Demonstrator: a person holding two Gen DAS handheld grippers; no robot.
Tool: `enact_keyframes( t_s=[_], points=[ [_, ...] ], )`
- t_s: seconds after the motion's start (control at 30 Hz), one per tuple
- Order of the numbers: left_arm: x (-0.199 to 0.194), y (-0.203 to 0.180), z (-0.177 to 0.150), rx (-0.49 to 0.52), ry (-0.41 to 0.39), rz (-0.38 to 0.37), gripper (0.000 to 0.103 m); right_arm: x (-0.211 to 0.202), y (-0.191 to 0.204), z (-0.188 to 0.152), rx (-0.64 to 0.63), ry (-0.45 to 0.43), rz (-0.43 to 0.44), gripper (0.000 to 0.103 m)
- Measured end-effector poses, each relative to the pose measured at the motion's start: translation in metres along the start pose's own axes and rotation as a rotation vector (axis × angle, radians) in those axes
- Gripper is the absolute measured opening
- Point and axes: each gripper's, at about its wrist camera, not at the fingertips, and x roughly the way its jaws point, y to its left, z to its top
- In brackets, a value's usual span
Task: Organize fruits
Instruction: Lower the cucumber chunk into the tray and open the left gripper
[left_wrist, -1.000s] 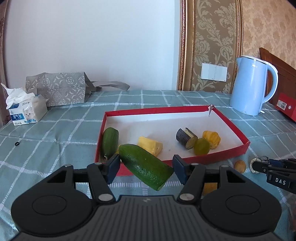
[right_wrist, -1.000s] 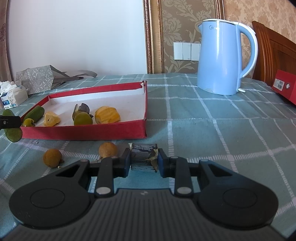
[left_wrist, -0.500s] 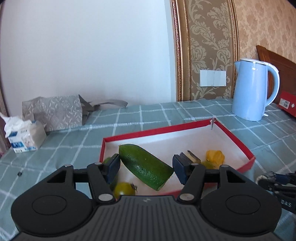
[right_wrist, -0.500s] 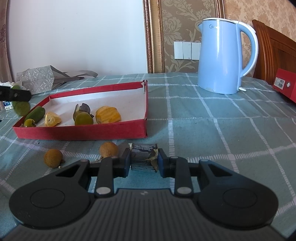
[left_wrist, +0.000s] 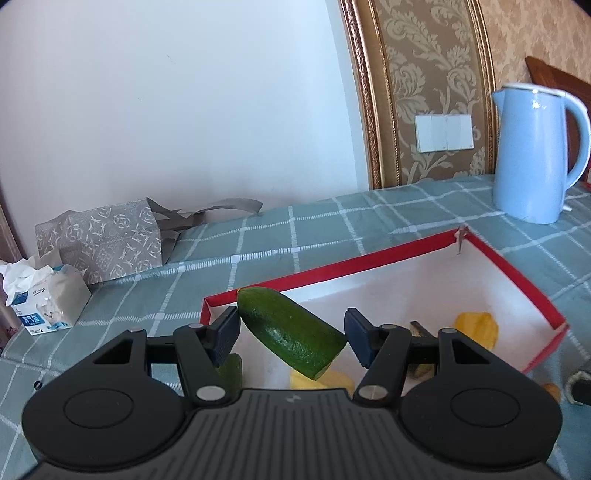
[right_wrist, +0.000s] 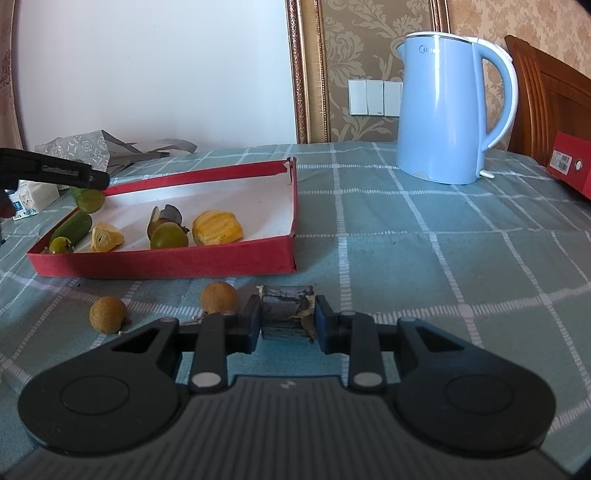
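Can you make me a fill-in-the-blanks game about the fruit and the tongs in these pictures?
1. The left tongs hold a green ____ piece above the red tray.
2. The right tongs are shut on a dark chunk that rests on the ____.
3. ____ small round brown fruits lie on the cloth outside the tray.
4. The tall kettle behind the tray is light ____.

Missing words: cucumber; tablecloth; Two; blue

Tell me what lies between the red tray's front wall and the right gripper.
In the right wrist view, two small brown round fruits lie on the cloth between the red tray and the right gripper.
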Motion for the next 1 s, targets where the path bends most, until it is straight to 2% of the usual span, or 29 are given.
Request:
enact_keyframes(
  t_s=[0.23,0.63,0.73,0.8,1.0],
  points=[
    [0.024,-0.004,0.003,0.027,0.021,0.005,0.062,0.001,0.0,0.0,0.001,0.003,0.003,0.028],
    [0.069,-0.007,0.004,0.04,0.107,0.025,0.064,0.001,-0.001,0.0,0.002,0.005,0.005,0.028],
    [0.072,-0.008,0.001,0.058,0.092,0.063,0.068,0.001,-0.001,0.0,0.002,0.005,0.005,0.028],
    [0.072,-0.009,0.0,0.08,0.078,0.076,0.085,0.001,-0.001,0.0,0.002,0.005,0.005,0.028],
    [0.068,0.003,0.001,0.014,0.059,0.084,0.087,0.001,0.0,0.0,0.002,0.006,0.006,0.028]
  ],
)
